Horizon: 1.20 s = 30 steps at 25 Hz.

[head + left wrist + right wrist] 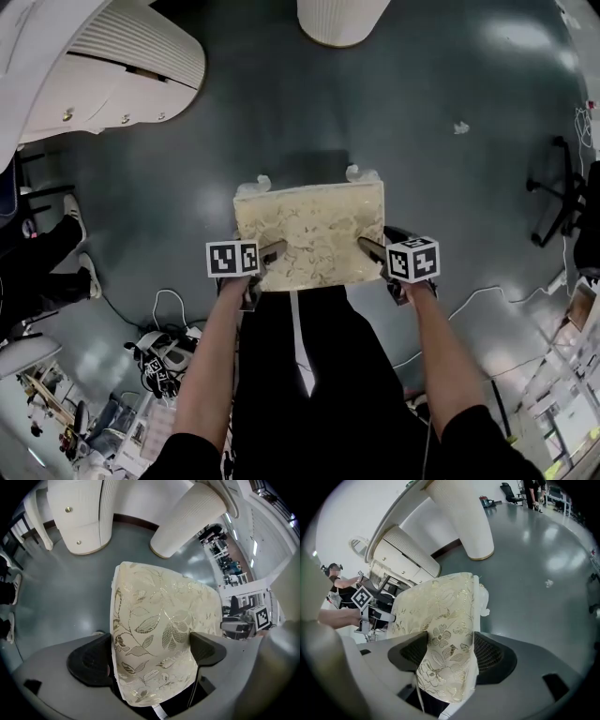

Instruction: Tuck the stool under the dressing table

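- Grey, glossy floor (pixel 450 216) spreads below us, with the white dressing table (pixel 122 66) at the far left.
- We see the stool (pixel 309 234) standing out on the open floor just in front of us, apart from the dressing table and not under it.
- Our left gripper (pixel 152 651) gapes wide at the stool's near left corner. One finger sits beside the edge and one over the top, with no squeeze that we can see.
- Our right gripper (pixel 450 653) clamps the near right edge, both pads against the fabric.

The stool (pixel 309 234) is covered in cream cloth shot with shiny gold thread; the floor (pixel 469 225) is finished pretty glossy.
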Each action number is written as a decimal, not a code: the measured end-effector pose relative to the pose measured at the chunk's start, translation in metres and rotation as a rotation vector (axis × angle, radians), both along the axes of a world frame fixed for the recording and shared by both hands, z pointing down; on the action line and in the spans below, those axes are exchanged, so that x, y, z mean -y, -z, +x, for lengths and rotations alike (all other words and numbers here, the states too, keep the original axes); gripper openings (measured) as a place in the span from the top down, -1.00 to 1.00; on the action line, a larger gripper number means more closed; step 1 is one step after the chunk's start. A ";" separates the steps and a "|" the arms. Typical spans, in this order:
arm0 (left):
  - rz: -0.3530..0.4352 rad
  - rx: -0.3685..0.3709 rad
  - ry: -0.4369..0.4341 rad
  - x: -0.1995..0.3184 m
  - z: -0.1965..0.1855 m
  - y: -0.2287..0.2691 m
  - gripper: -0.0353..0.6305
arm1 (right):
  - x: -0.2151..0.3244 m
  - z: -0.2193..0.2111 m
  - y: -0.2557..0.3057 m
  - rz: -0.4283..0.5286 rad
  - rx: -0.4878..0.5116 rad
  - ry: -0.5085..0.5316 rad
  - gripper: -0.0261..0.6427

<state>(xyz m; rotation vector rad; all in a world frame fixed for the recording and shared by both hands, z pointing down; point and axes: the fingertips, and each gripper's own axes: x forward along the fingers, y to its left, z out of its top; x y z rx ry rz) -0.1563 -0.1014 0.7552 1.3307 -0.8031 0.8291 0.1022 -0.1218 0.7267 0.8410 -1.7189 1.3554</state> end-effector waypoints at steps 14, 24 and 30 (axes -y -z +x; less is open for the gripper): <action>0.003 -0.010 -0.002 0.003 0.001 -0.003 -0.65 | 0.001 0.005 -0.016 -0.062 0.132 -0.001 -0.07; 0.009 -0.015 -0.005 0.003 0.001 -0.001 -0.65 | -0.002 0.000 -0.019 -0.122 0.259 -0.035 -0.07; 0.033 -0.009 0.005 0.004 0.001 0.000 -0.65 | -0.001 -0.002 -0.016 -0.082 0.259 -0.060 -0.07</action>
